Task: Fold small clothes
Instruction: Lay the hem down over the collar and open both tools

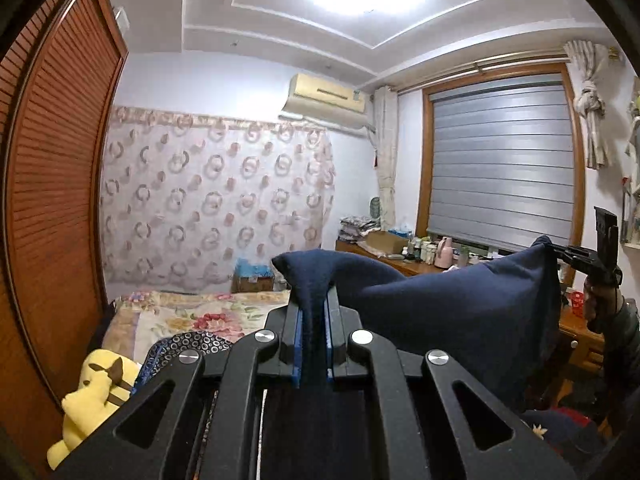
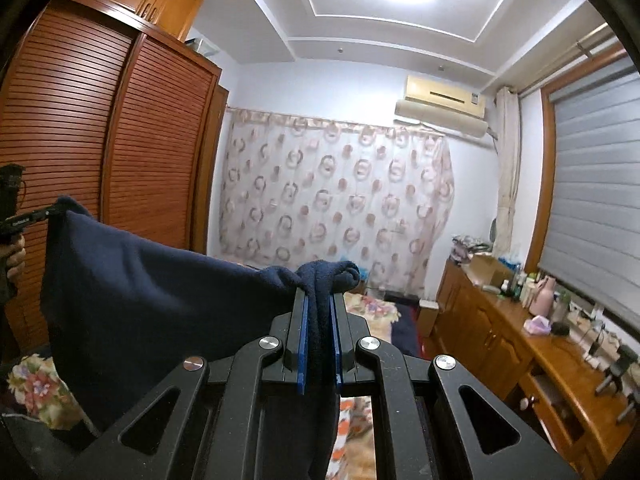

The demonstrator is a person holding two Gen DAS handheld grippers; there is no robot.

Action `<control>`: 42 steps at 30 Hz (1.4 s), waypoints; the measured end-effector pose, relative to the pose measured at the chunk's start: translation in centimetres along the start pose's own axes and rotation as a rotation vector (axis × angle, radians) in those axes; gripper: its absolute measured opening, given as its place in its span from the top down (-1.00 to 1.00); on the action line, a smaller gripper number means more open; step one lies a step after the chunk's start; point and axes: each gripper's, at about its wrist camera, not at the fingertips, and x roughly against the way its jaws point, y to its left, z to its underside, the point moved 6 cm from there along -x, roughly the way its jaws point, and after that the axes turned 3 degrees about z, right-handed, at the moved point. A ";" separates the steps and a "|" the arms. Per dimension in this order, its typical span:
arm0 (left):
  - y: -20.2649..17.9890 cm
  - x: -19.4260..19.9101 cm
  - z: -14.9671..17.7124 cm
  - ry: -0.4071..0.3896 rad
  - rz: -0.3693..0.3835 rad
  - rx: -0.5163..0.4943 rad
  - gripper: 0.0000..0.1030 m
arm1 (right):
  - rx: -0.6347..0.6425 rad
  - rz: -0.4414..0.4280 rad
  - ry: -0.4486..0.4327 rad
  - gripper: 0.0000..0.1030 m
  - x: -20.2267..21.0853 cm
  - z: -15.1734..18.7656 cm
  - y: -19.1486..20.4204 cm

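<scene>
Both tongs are clenched on the navy garment point(image 1: 460, 320), one at each top corner, so the cloth hangs in the air between them above the flowered bed point(image 1: 192, 316). The left tongs point(image 1: 314, 312) bite a bunched wad of fabric between blue pads point(image 1: 297, 340), and the right tongs point(image 2: 318, 312) hold a similar roll at the other corner.

The likeliest slip is at these wads: each grip sits on a thick roll rather than a flat hem, so a sharp tug apart could pull one corner free and drop that side onto the bed. The top edge also sags between the two hands, and laying it down slack would probably leave wrinkles or a crooked fold line. What kind of garment it is I cannot tell, since only a plain dark panel shows.

For room, going left to right: the louvred wardrobe point(image 1: 56, 184) stands close on the left side, with a yellow plush toy point(image 1: 96, 396) and a patterned dark cloth point(image 1: 188, 344) on the bed near it, both of which the hanging hem could snag or cover. The middle of the bed looks open. On the right a cluttered wooden worktop point(image 2: 520, 344) with bottles lies near the right hand, so a wide swing that way risks knocking things.
</scene>
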 end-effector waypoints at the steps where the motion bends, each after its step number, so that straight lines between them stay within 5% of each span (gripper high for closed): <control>1: 0.7 -1.8 0.5 0.024 -0.022 -0.004 0.82 | 0.001 0.004 0.017 0.82 -1.4 0.2 0.0; 10: 7.1 -17.2 8.8 0.257 -0.161 -0.016 0.75 | -0.018 0.026 0.284 0.82 -20.1 6.5 2.5; 13: 9.7 -21.2 13.1 0.391 -0.198 0.014 0.63 | -0.068 0.040 0.423 0.34 -26.2 10.1 2.9; 16: 10.0 -21.1 15.3 0.427 -0.184 0.040 0.12 | -0.071 0.068 0.541 0.21 -29.8 13.5 3.3; 19: 9.2 -20.2 16.7 0.458 -0.162 0.036 -0.54 | -0.103 0.053 0.564 0.10 -30.5 14.6 3.8; 20: 8.9 -19.7 17.0 0.458 -0.154 0.036 -0.59 | -0.103 0.046 0.563 0.06 -30.1 14.6 4.3; 25: 6.7 -17.3 18.6 0.485 -0.135 0.037 -0.59 | -0.146 -0.008 0.556 -0.24 -27.7 16.2 2.5; 42: 3.6 -15.7 28.9 0.702 -0.127 0.067 -0.59 | -0.313 -0.135 0.722 -0.24 -27.9 24.5 -1.1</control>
